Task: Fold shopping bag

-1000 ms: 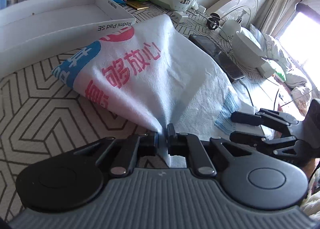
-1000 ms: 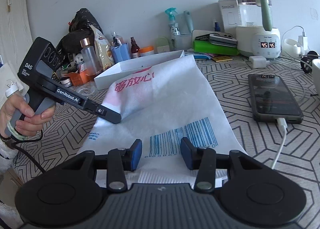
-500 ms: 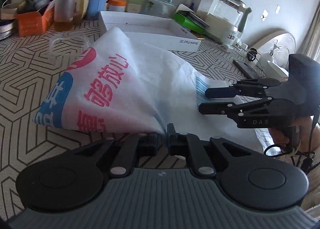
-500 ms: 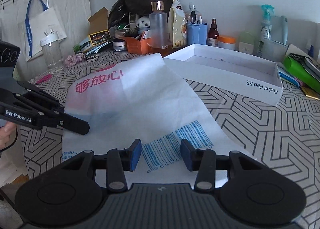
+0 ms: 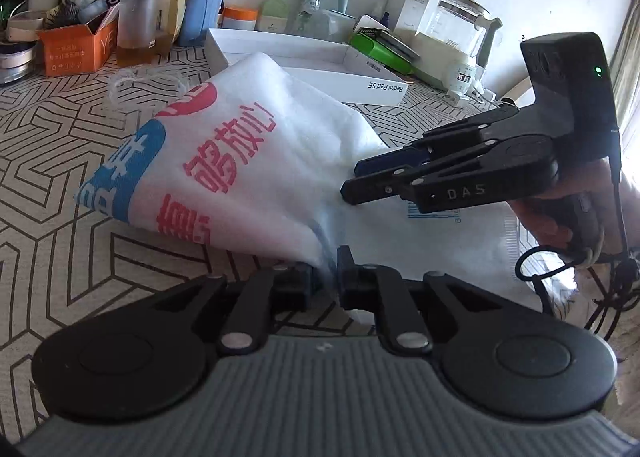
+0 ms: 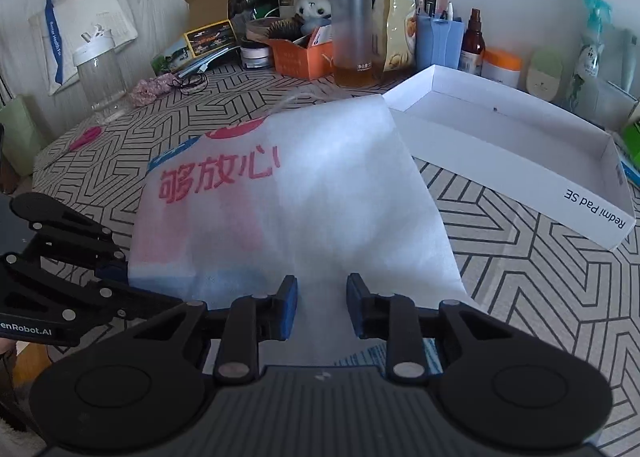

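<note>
Bag: the white shopping bag lies on the patterned table, just beside the white box, one edge lifted.
Left fingers: I have them clamped on that raised edge.
Right fingers: apart, hovering over the bag's near half, gripping nothing.
Risk: the thin fabric may slip from my pinch, or the fold may land skewed against the box.

Shopping bag: white non-woven cloth, matt, faintly fuzzy, printed red and blue. Hand-held gripper: matt black plastic, ribbed grey housing. Box: smooth white cardboard. Counter: matt patterned covering.
</note>
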A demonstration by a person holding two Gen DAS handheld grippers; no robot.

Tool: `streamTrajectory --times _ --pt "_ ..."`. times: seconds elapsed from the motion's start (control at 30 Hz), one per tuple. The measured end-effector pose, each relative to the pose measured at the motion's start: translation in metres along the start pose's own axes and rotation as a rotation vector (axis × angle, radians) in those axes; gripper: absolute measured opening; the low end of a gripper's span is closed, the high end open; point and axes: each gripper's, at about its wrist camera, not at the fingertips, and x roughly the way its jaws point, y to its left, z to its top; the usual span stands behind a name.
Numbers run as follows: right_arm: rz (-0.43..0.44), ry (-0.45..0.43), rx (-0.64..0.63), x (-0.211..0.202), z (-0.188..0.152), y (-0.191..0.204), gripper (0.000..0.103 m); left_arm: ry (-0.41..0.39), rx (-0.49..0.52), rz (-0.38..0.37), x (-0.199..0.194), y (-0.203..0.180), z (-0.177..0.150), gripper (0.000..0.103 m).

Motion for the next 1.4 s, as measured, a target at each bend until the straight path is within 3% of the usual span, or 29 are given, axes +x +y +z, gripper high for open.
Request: streamTrajectory --times 0.13,0.23,0.47,0.57,0.63,0.67,0.7,0.73,0.8,0.9,1.0,1.27,1.33,1.4 --pt "-0.009 0.005 -0.009 0.001 -0.001 0.003 0.028 -0.014 -0.095 -0.037 -0.017 0.025 0.003 0.046" --pt "0.012 -0.001 0.013 0.002 0.000 -0.002 0.028 -0.011 -0.222 -0.040 -0.019 0.051 0.007 0.053" --pt "0.072 -0.025 0.065 0.001 -0.004 -0.015 0.028 -0.036 -0.366 -0.020 -0.004 0.082 0.020 0.061" --pt "0.057 -0.034 0.041 0.001 -0.006 -0.011 0.028 -0.041 -0.449 -0.079 0.007 0.099 0.030 0.078" --pt "0.045 -0.044 0.030 0.001 -0.008 -0.008 0.028 -0.058 -0.473 -0.095 0.013 0.104 0.034 0.074" --pt "0.044 -0.050 0.028 0.001 -0.009 -0.007 0.028 -0.066 -0.452 -0.088 0.015 0.104 0.035 0.068" --pt "0.045 -0.055 0.030 0.001 -0.010 -0.008 0.028 -0.071 -0.425 -0.076 0.018 0.102 0.037 0.037" --pt "0.051 -0.056 0.041 0.001 -0.010 -0.009 0.028 -0.083 -0.400 -0.073 0.018 0.100 0.037 0.021" --pt "0.061 -0.053 0.050 0.001 -0.009 -0.011 0.028 -0.122 -0.342 -0.081 0.015 0.092 0.036 0.014" --pt "0.089 -0.038 0.071 0.002 -0.006 -0.017 0.028 -0.180 -0.190 -0.060 0.004 0.070 0.035 0.011" --pt "0.146 -0.015 0.130 0.005 -0.001 -0.031 0.028 -0.224 0.027 -0.038 -0.012 0.040 0.032 0.010" --pt "0.310 -0.026 0.331 0.010 -0.006 -0.072 0.027 -0.222 0.428 -0.123 -0.037 -0.018 0.025 0.010" --pt "0.262 -0.069 0.369 0.003 -0.011 -0.071 0.028 -0.210 0.468 -0.132 -0.038 -0.029 0.023 0.010" --pt "0.149 -0.137 0.355 -0.014 -0.015 -0.063 0.030 -0.216 0.481 -0.121 -0.039 -0.035 0.023 0.010"
